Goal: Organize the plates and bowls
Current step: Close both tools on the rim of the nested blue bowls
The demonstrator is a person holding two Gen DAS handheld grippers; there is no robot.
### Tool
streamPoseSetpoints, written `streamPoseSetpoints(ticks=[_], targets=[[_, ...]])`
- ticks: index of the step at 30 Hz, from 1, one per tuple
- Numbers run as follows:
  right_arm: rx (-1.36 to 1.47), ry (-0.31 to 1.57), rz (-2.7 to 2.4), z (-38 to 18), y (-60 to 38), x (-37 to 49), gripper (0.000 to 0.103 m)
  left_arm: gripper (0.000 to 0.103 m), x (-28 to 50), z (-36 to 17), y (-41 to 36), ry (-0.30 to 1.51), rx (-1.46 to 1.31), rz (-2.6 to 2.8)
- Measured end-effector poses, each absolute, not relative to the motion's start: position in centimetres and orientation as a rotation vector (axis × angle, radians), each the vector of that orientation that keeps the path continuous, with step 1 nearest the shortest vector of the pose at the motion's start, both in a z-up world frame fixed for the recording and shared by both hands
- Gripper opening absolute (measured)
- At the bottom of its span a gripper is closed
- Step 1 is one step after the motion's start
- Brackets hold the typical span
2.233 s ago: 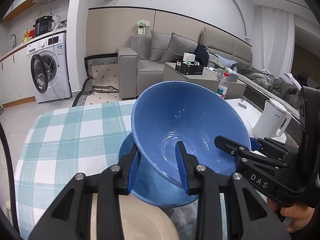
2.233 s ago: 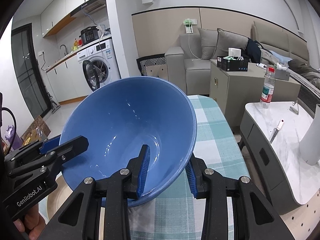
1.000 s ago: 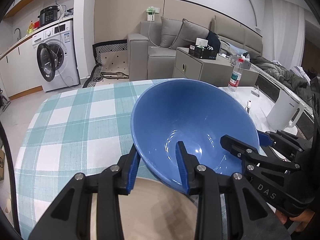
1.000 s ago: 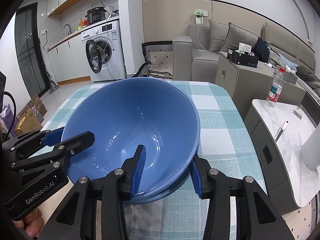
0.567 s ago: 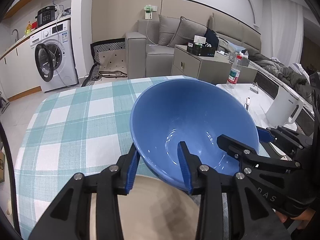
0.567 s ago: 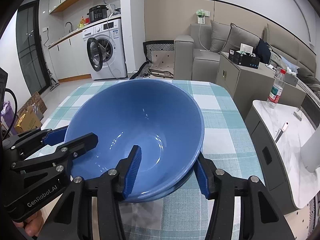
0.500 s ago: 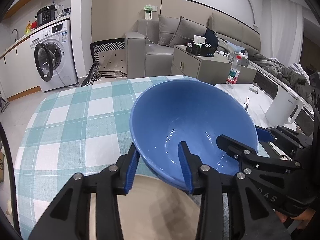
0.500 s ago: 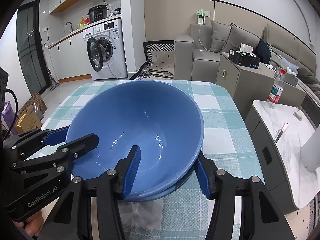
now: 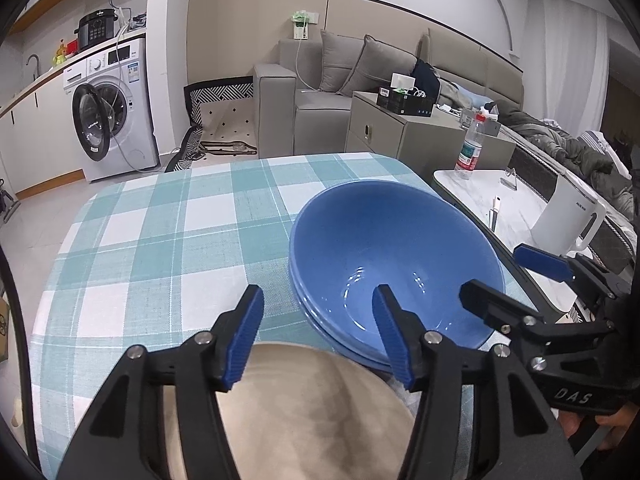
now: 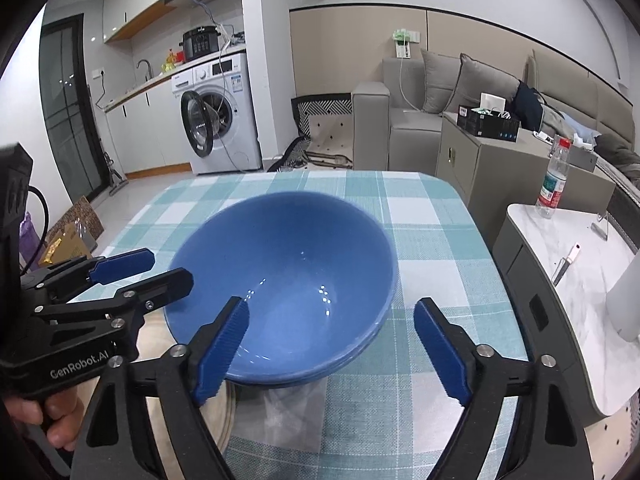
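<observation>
Left wrist view: the left tongs (image 9: 318,334) are partly open and opening, their blue pads clear of everything. The near rim of a blue bowl (image 9: 394,256) sits between them, with one pad over the bowl's inside and the other outside it, neither pressing. The bowl is nested in a second blue bowl (image 9: 320,326), whose rim shows just beneath. Both stand on a bench (image 9: 160,232) covered in a teal and white check cloth. A beige plate (image 9: 304,408) lies in front of the bowl, close under the tongs, its far edge tucked just under the bowls. To the right of the bowl, the right tongs (image 9: 516,278) reach in, spread wide, one finger over the bowl's right rim and the other outside it. Beyond the bowl to the right stands a white kettle (image 9: 570,222) on a pale side table.

Right wrist view: the right tongs (image 10: 332,344) are wide and opening, holding nothing. The bowl's (image 10: 288,272) near right rim lies between the pads without touching either. The lower bowl's (image 10: 360,354) rim shows under it. Left of the bowl, the left tongs (image 10: 154,268) are held by a hand (image 10: 44,424), with one finger over the left rim. The plate's (image 10: 212,416) edge shows in front of the bowl, at lower left.
</observation>
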State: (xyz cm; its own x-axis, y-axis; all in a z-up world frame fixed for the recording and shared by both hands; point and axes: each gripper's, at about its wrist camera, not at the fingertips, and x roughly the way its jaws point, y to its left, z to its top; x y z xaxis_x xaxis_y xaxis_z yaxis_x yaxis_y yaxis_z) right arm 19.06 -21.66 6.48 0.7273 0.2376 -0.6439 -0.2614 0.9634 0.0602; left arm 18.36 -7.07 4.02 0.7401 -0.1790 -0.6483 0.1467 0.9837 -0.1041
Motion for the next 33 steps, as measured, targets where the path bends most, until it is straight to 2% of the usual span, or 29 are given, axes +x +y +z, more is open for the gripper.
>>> streamPoseSetpoints(ticks=[1,4,7,9,11,33], targets=[[-0.03,0.7,0.273,6.5,-21.9,19.0,0.093,0.06,18.3,4.0,-7.0,0.717,-0.045,-0.176],[0.005,0.687,0.282,6.8,-22.8,18.8,0.101,0.079,18.1,4.2,-6.6,0.704,-0.053,-0.165],[0.019,0.685,0.282,7.0,-23.5,18.8,0.102,0.082,18.0,4.3,-6.3,0.699,-0.062,-0.176],[0.013,0.683,0.268,7.3,-23.8,18.9,0.102,0.089,17.9,4.3,-6.0,0.692,-0.077,-0.175],[0.008,0.68,0.264,7.7,-23.9,19.0,0.102,0.103,17.9,4.5,-5.7,0.683,-0.096,-0.171],[0.153,0.74,0.326,4.5,-25.5,21.0,0.102,0.103,20.3,2.7,-5.3,0.783,-0.122,-0.122]])
